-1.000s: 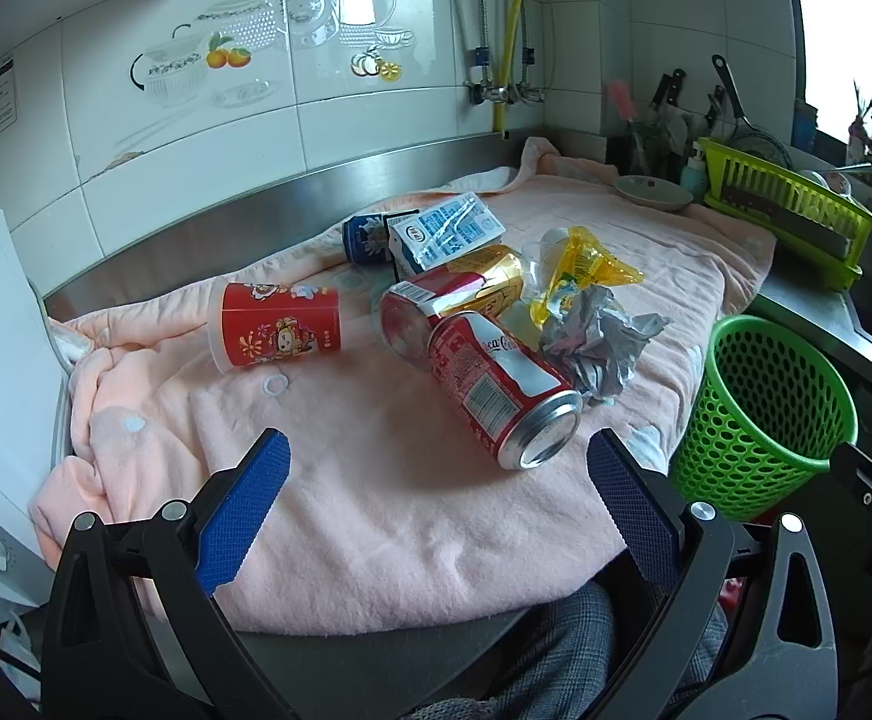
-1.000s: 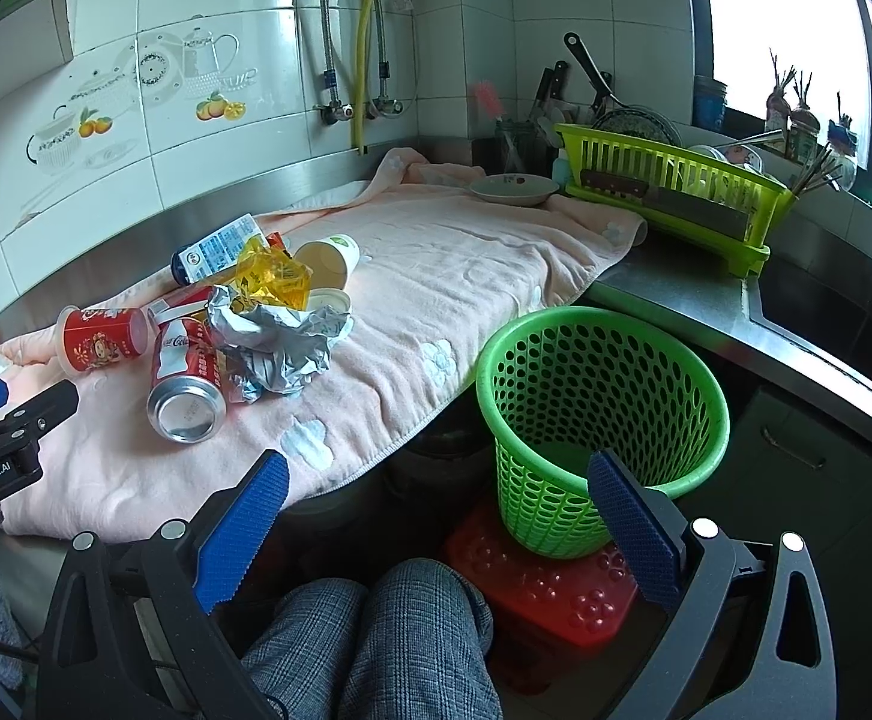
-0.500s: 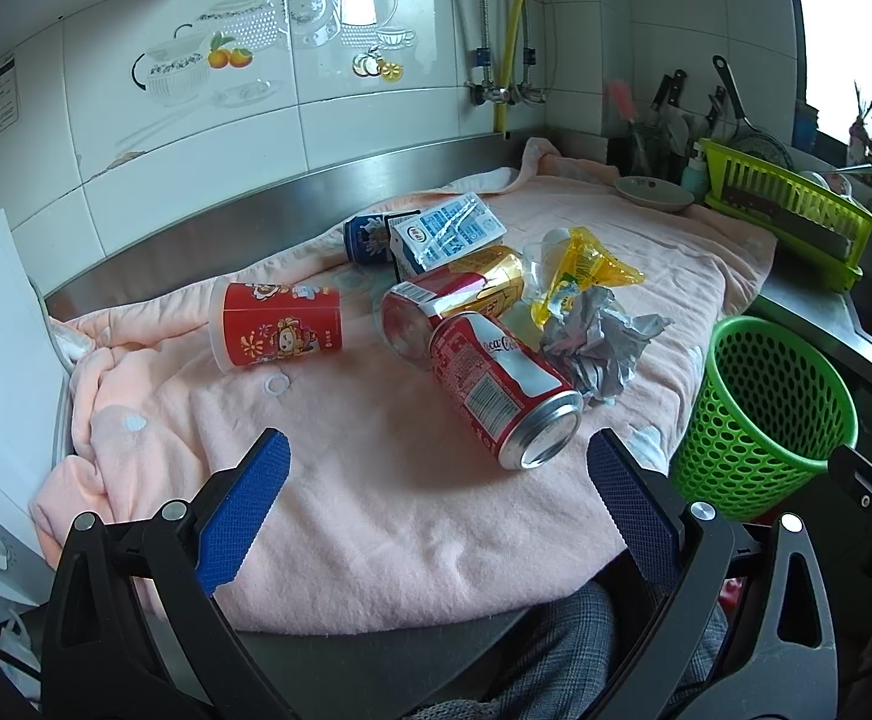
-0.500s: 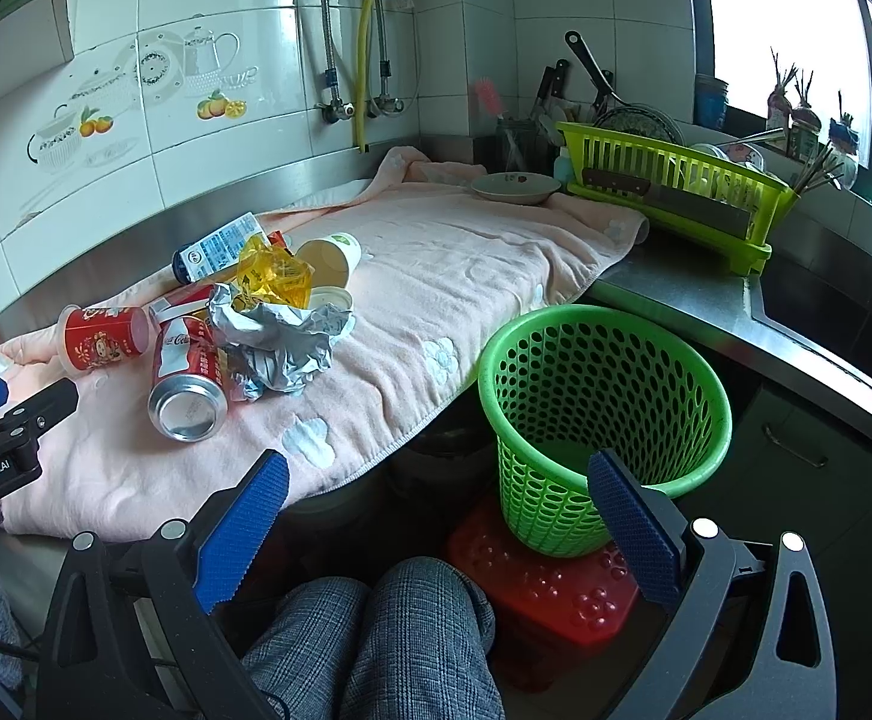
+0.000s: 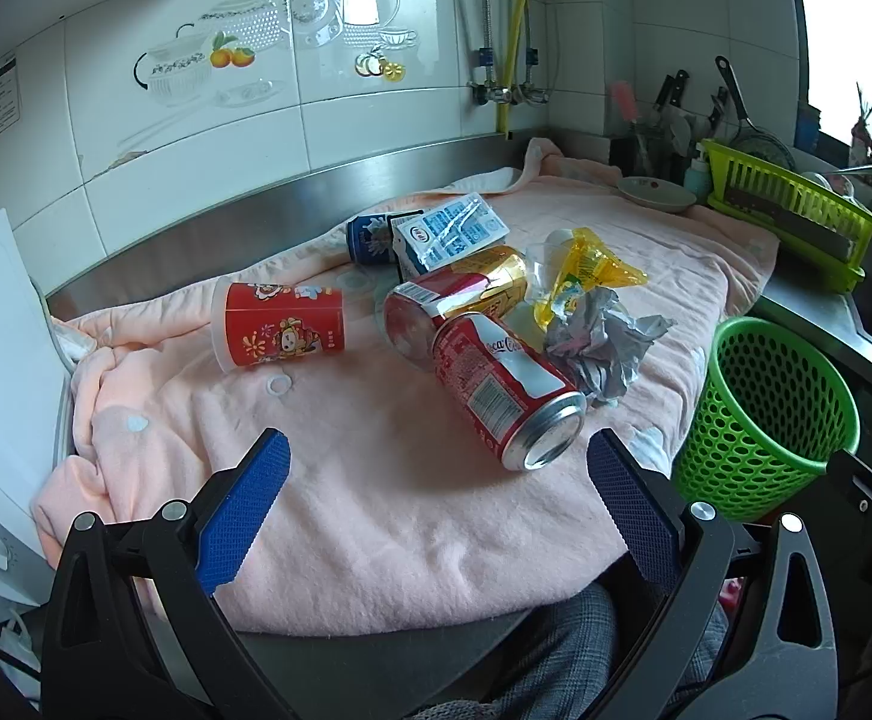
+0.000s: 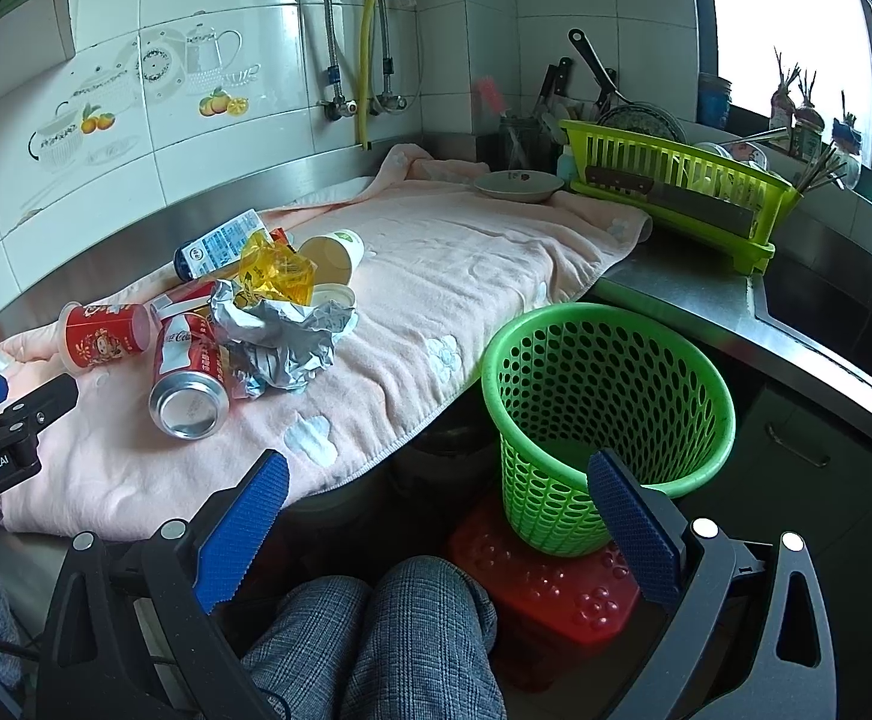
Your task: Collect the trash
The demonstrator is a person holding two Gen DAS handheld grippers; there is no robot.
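1. Left wrist view: the left gripper [image 5: 436,468] hangs spread and empty over the pink towel [image 5: 345,480]; a red cola can [image 5: 505,387] lies just beyond it, crumpled foil [image 5: 601,342] to its right.
2. Right wrist view: the right gripper [image 6: 436,489] is spread, empty, near the green basket [image 6: 607,414]; trash lies far left.

White tiled wall [image 5: 375,114] (teapot decals), steel counter [image 6: 694,294], bright window [image 6: 784,18] at right
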